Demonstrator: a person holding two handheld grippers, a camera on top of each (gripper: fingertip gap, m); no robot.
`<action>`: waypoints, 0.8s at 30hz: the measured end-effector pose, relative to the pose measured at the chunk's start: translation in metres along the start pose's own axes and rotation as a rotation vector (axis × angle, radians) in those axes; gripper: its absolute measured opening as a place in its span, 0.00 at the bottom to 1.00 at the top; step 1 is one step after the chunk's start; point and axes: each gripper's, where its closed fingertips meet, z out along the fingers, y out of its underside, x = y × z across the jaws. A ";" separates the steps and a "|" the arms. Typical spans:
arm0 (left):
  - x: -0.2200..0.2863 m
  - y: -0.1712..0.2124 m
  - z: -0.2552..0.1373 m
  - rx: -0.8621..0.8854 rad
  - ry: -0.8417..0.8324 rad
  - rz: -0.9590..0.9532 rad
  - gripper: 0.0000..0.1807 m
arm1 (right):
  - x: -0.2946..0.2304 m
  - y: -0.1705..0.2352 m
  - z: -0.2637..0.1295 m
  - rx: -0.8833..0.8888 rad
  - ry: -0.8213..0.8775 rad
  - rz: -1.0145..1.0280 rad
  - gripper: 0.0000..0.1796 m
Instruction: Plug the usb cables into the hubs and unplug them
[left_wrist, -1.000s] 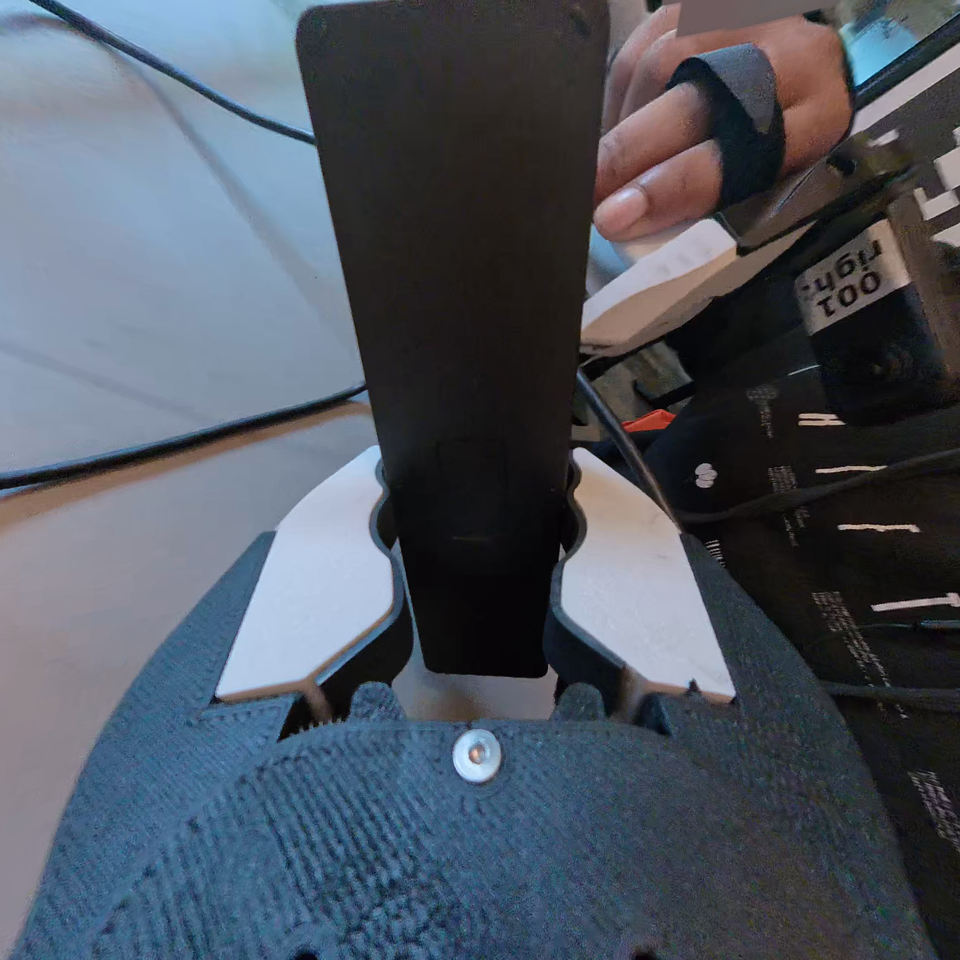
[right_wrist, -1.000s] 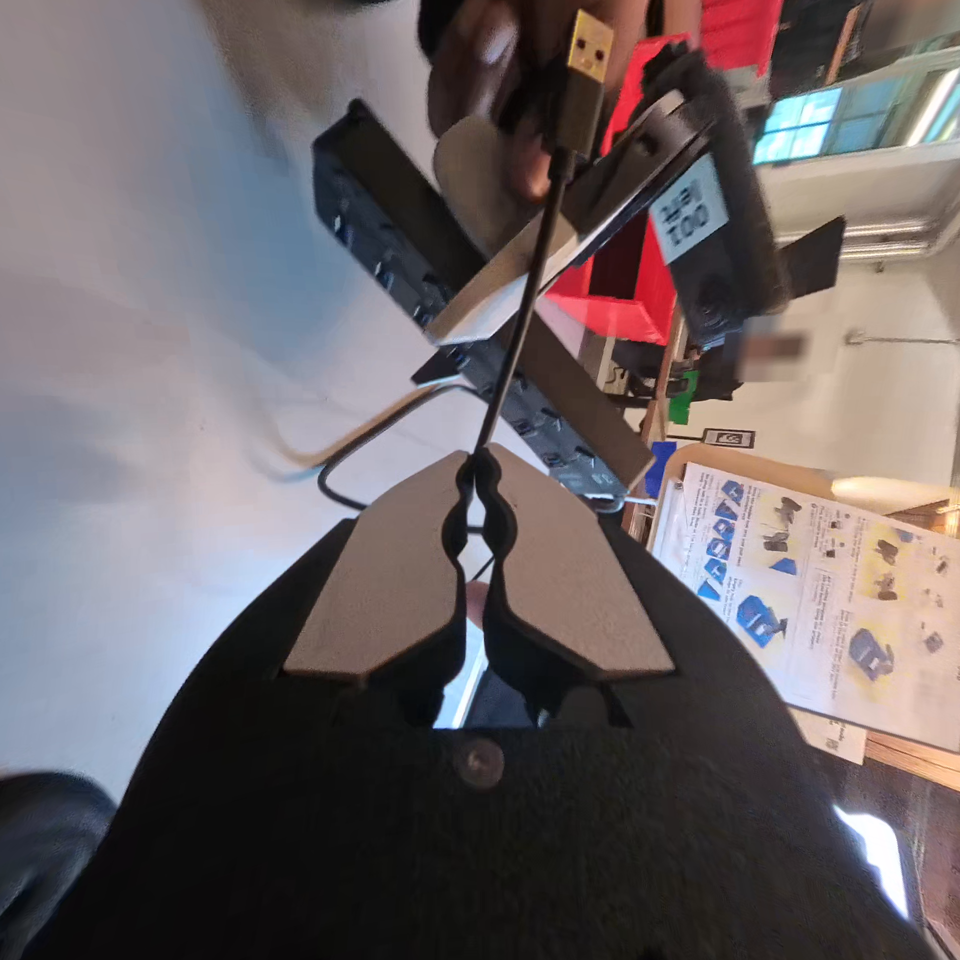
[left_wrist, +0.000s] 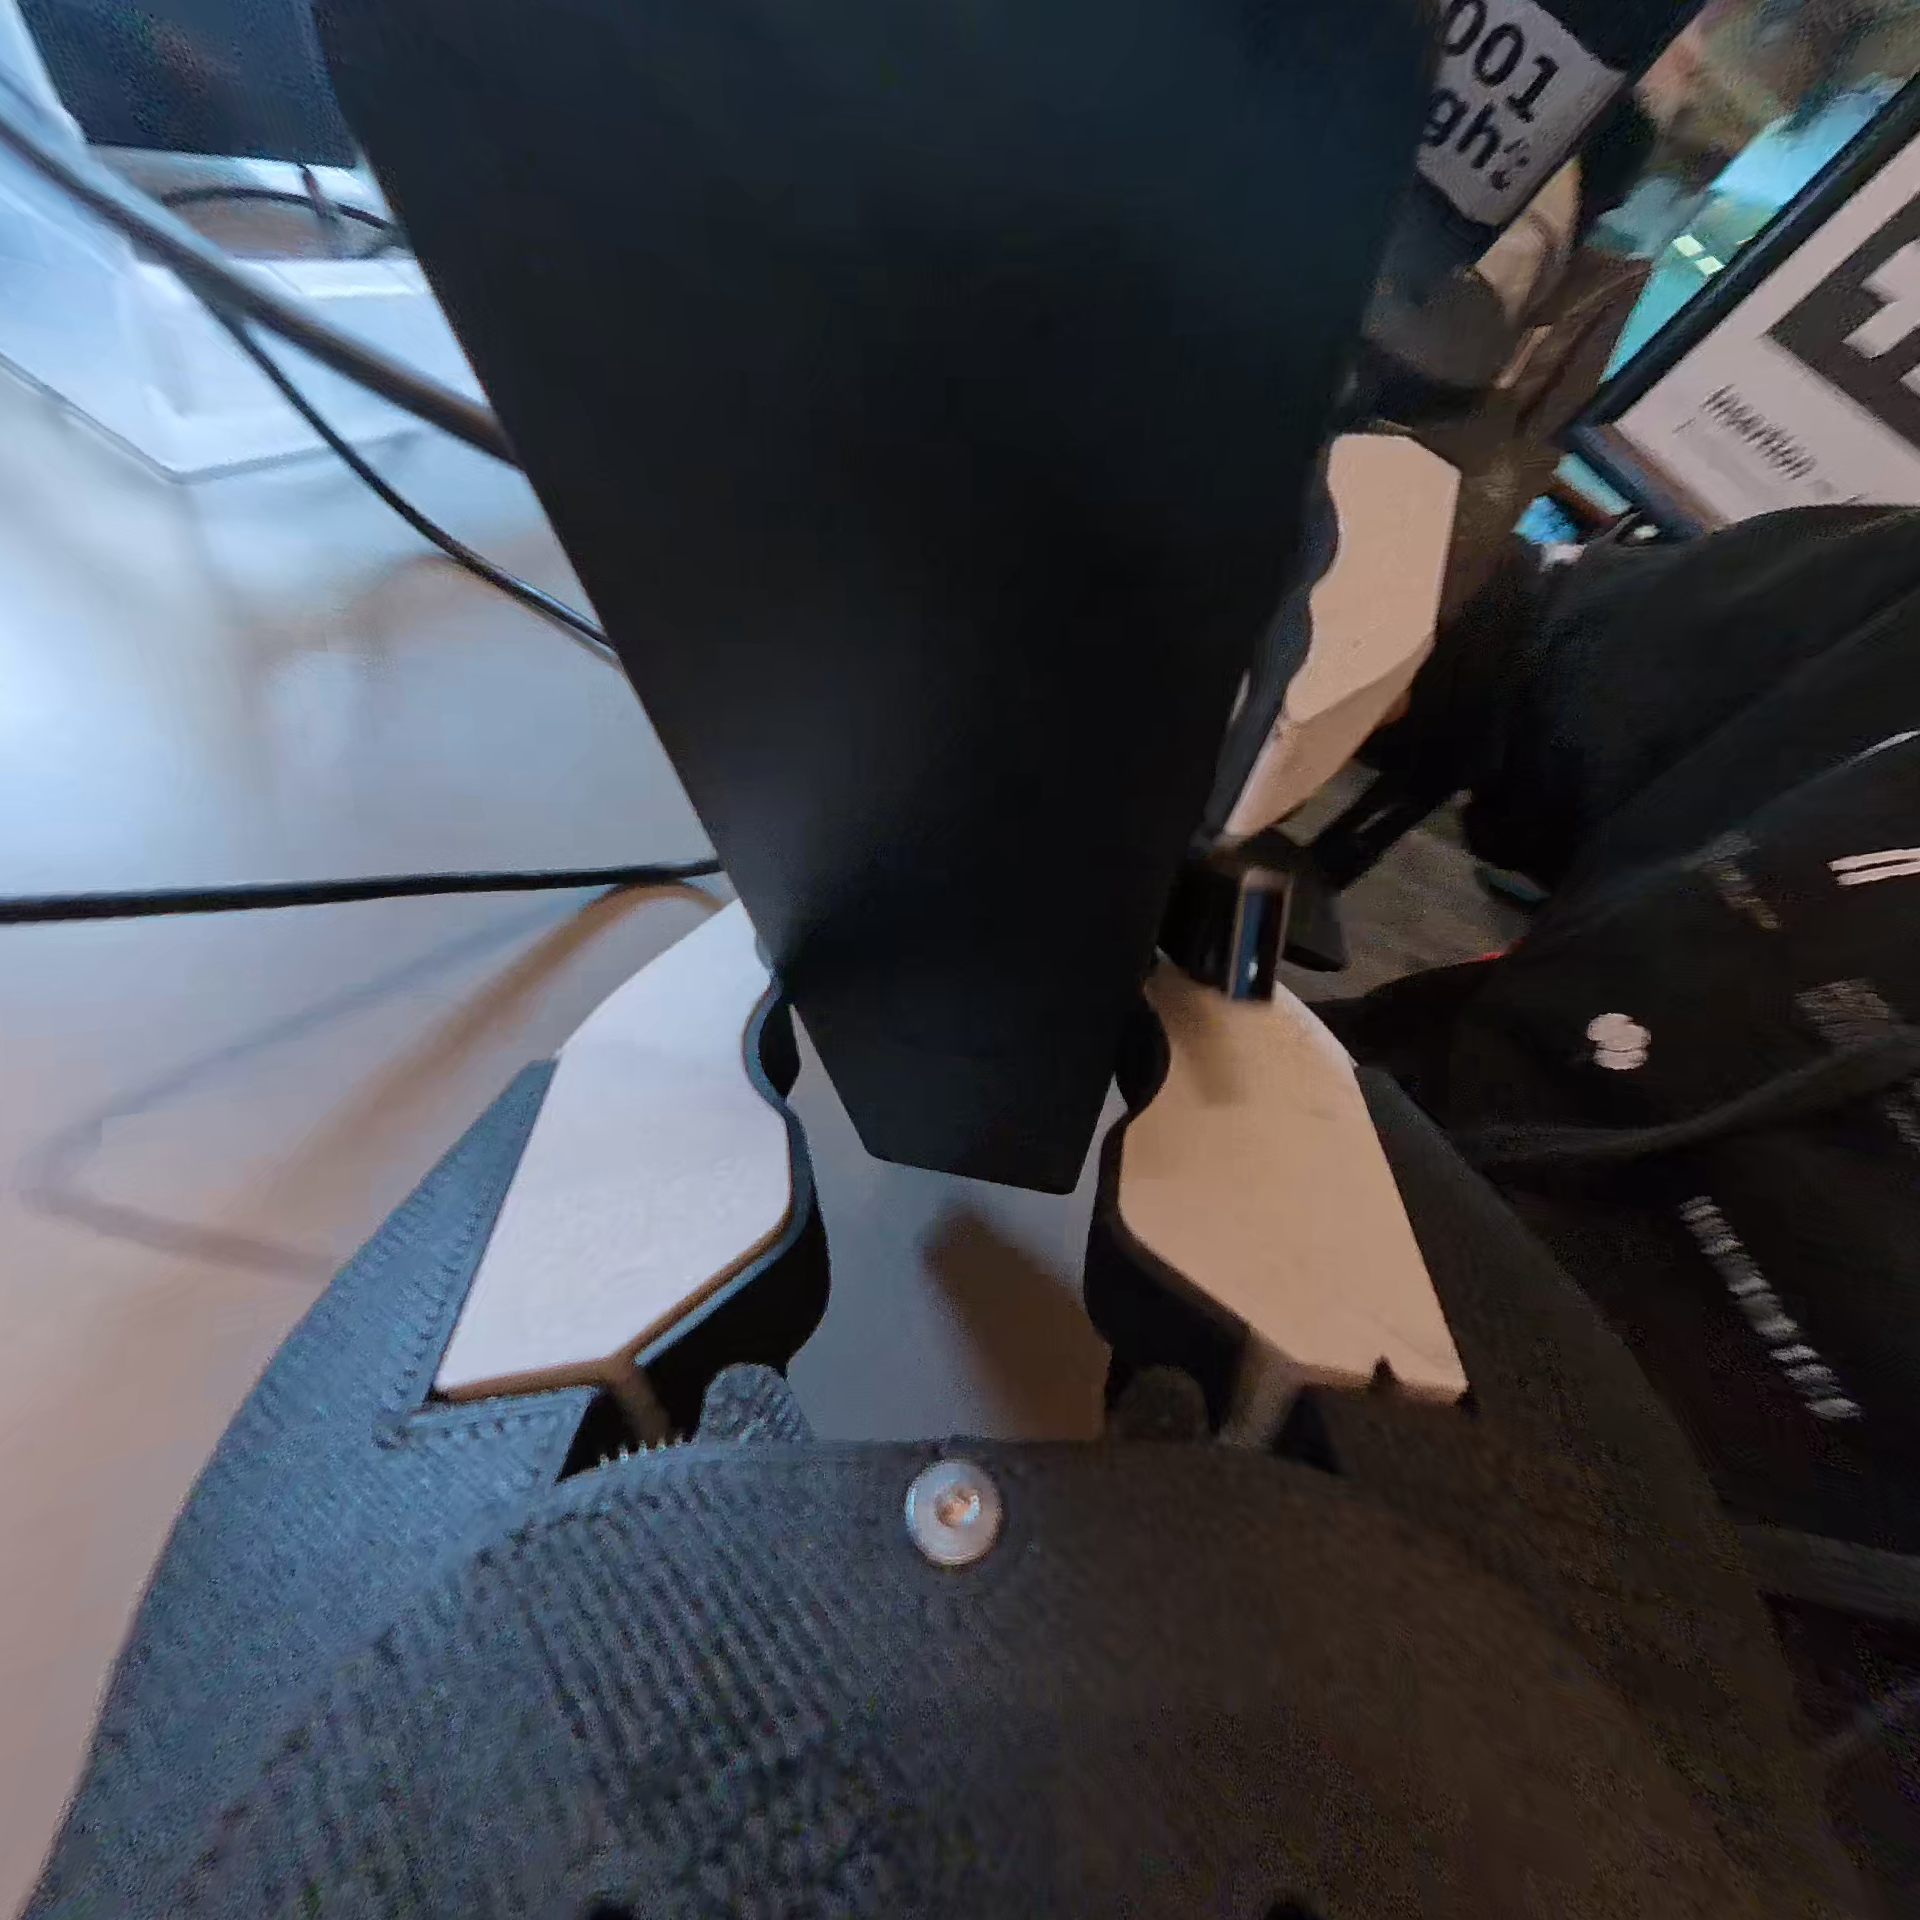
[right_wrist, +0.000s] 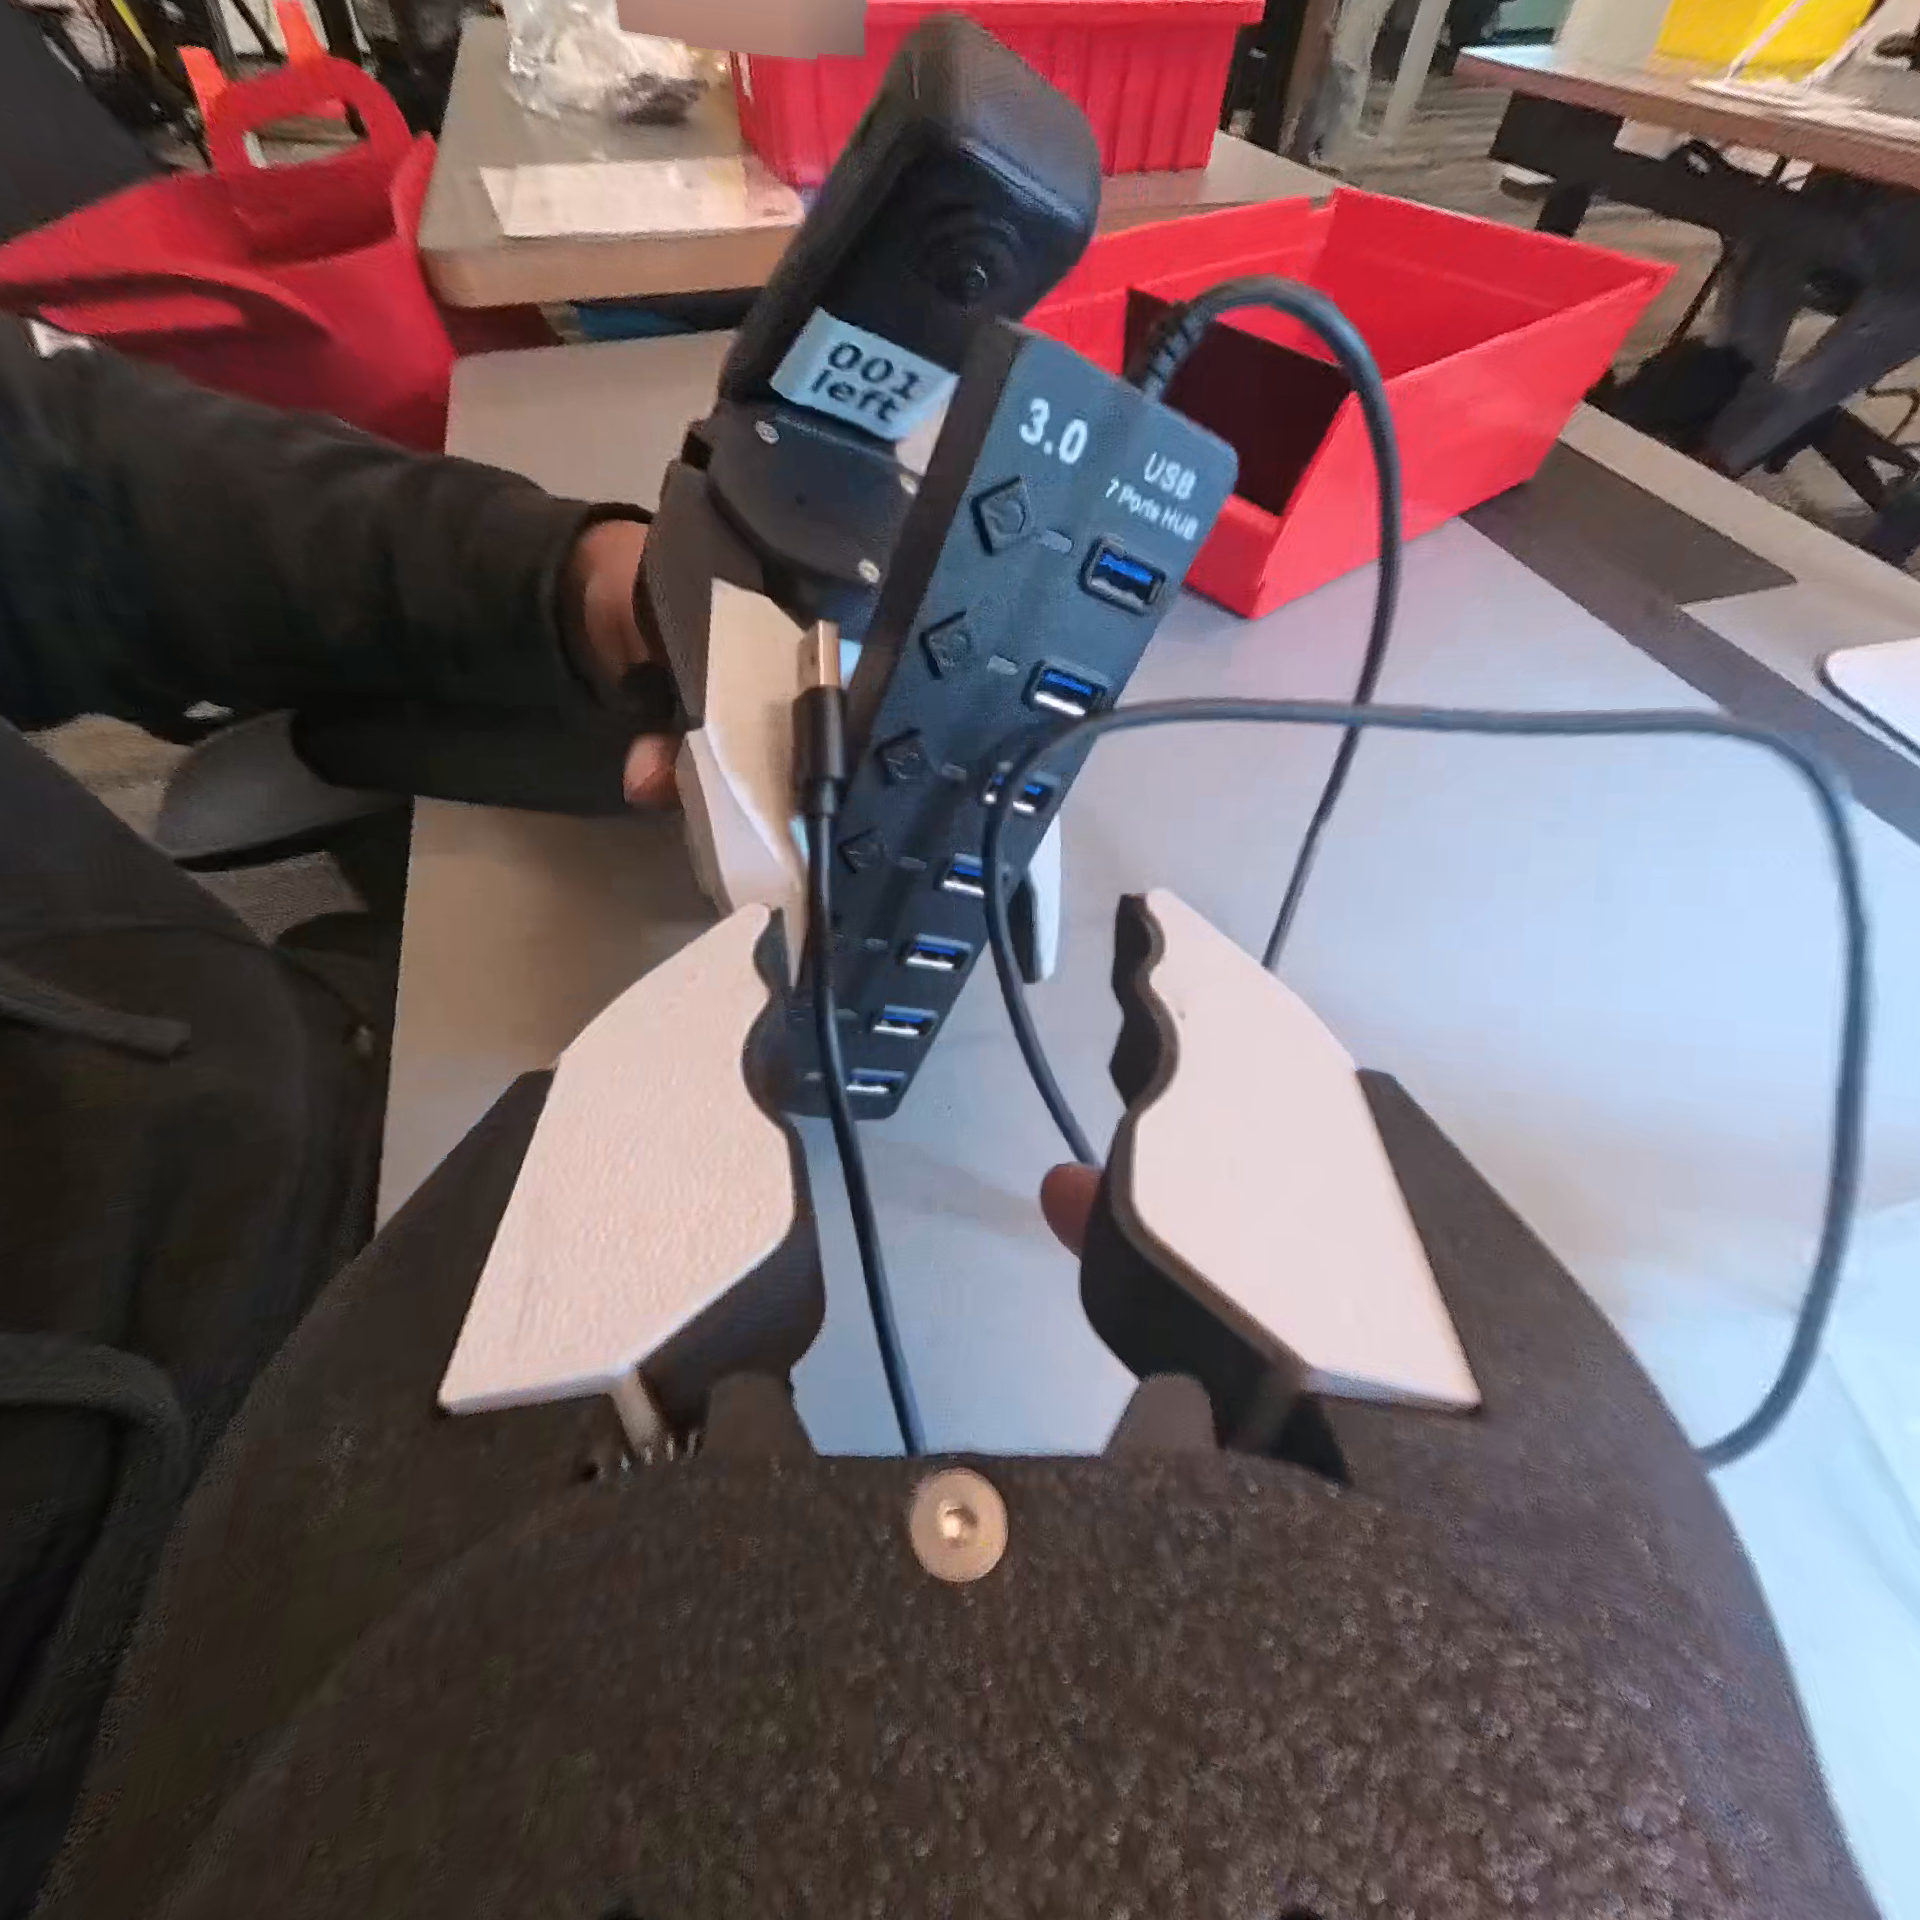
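A black USB hub (right_wrist: 997, 675) with several blue ports stands nearly upright above the table. My left gripper (left_wrist: 956, 1029) is shut on its lower part; in the left wrist view I see only the hub's plain back (left_wrist: 883, 520). The left gripper also shows in the right wrist view (right_wrist: 914, 883). A black USB cable (right_wrist: 831, 987) runs up between the jaws of my right gripper (right_wrist: 951, 920), which is open. The cable's metal plug (right_wrist: 821, 660) points up beside the hub's left edge, outside any port. The plug (left_wrist: 1242, 930) also shows in the left wrist view, beside a right finger (left_wrist: 1351, 623).
The hub's own cable (right_wrist: 1371, 520) loops from its top down to the grey table (right_wrist: 1558, 831), and another cable loop (right_wrist: 1849, 1039) hangs at the right. Red bins (right_wrist: 1455, 343) stand behind, a red bag (right_wrist: 260, 239) at the far left. Black cables (left_wrist: 364, 883) cross the table. Less than 4 cm separates the two grippers' tips.
My right gripper has opened and let go of the cable it pinched. The plug now sits lower, beside the hub. The left gripper still holds the hub, now more upright.
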 end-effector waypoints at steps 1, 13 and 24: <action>-0.002 -0.001 0.001 0.005 -0.029 0.017 0.33 | -0.003 0.004 0.001 -0.015 -0.015 0.009 0.35; 0.015 0.006 0.014 -0.043 -0.048 0.281 0.33 | -0.014 0.007 0.012 -0.108 -0.155 -0.002 0.47; 0.061 0.029 0.011 -0.158 0.297 0.323 0.33 | -0.065 -0.010 0.025 -0.070 -0.474 -0.237 0.37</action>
